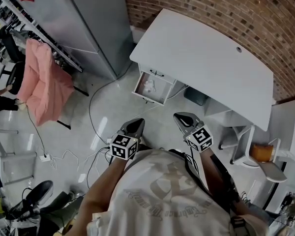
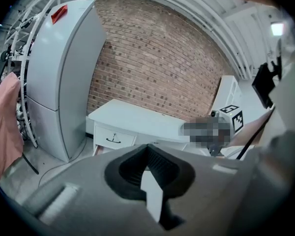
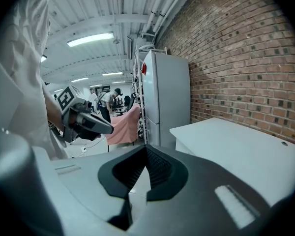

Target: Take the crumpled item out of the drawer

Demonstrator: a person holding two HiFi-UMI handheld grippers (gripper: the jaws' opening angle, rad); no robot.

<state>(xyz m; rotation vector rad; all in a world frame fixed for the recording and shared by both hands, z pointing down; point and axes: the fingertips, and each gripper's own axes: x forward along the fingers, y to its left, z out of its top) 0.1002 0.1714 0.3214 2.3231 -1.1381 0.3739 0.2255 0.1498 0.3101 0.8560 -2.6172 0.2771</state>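
Observation:
The white desk point(image 1: 206, 58) stands against the brick wall, with its lower drawer point(image 1: 160, 95) pulled open toward me. A crumpled white item point(image 1: 149, 86) lies inside the drawer. My left gripper point(image 1: 137, 123) and right gripper point(image 1: 180, 117) are held side by side close to my chest, well short of the drawer and pointing toward it. Both are shut with nothing between the jaws. In the left gripper view, the left gripper point(image 2: 147, 152) faces the desk point(image 2: 137, 122). In the right gripper view, the right gripper point(image 3: 146, 154) looks along the desk top point(image 3: 236, 151).
A tall grey cabinet point(image 1: 88, 23) stands left of the desk. A pink garment point(image 1: 42, 80) hangs on a rack at the far left. Cables point(image 1: 92, 114) trail over the floor before the drawer. A dark bin point(image 1: 196, 96) sits under the desk, and a chair point(image 1: 265, 156) is at the right.

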